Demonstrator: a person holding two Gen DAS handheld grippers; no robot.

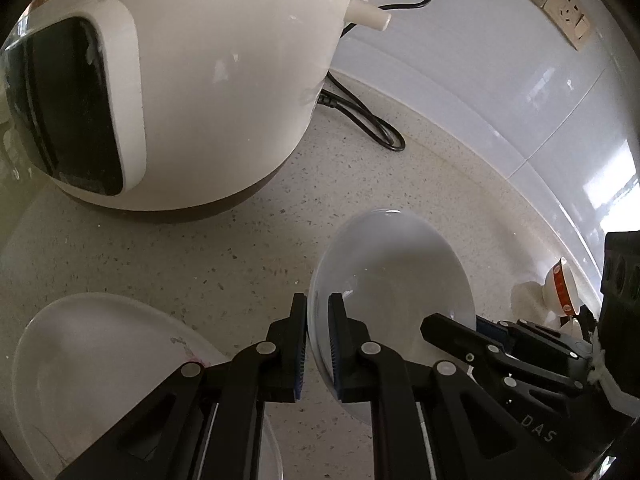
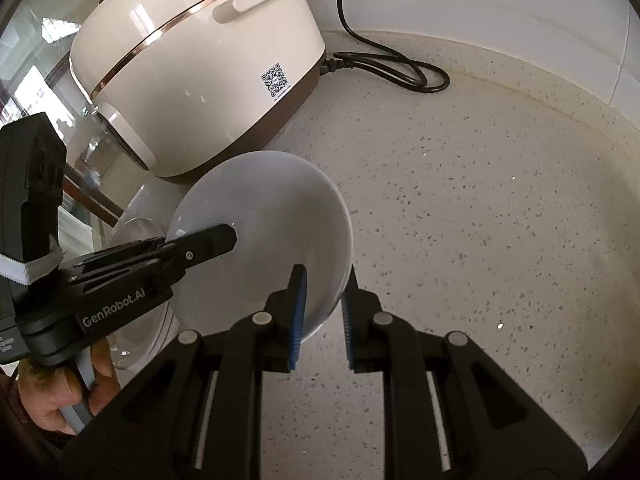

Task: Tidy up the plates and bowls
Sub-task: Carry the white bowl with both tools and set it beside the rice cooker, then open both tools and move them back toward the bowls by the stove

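A white bowl (image 1: 394, 276) hangs tilted above the speckled counter. My left gripper (image 1: 318, 320) is shut on its near rim, one finger inside and one outside. From the right wrist view the same bowl (image 2: 260, 240) shows its hollow. My right gripper (image 2: 324, 300) straddles the opposite rim with its fingers apart, and a visible gap separates the inner pad from the wall. A white plate (image 1: 92, 364) lies on the counter at lower left, under the left gripper's frame. That plate's edge (image 2: 140, 280) shows beneath the bowl.
A large cream rice cooker (image 1: 192, 92) stands close behind, with its black cord (image 1: 372, 128) looping toward the tiled wall (image 1: 520, 92). A small orange-banded bowl (image 1: 560, 288) sits far right by the wall. A hand (image 2: 60, 396) holds the left gripper's handle.
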